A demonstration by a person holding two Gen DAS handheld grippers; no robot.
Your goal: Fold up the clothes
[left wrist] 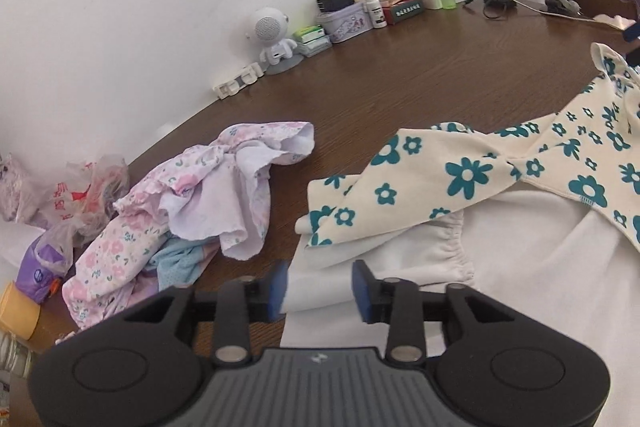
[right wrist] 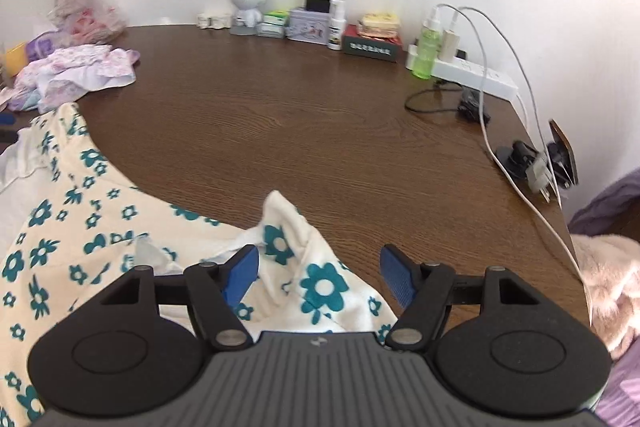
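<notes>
Bright even daylight, soft shadows, strong fisheye bend, corners vignetted, slight blur

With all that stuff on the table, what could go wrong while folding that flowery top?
The flowered garment lies over a white garment, so the open left tool might pinch both layers. A sleeve swung outward could land on the pink clothes pile. On the other side, a charging cable trails across the table and could snag.
</notes>
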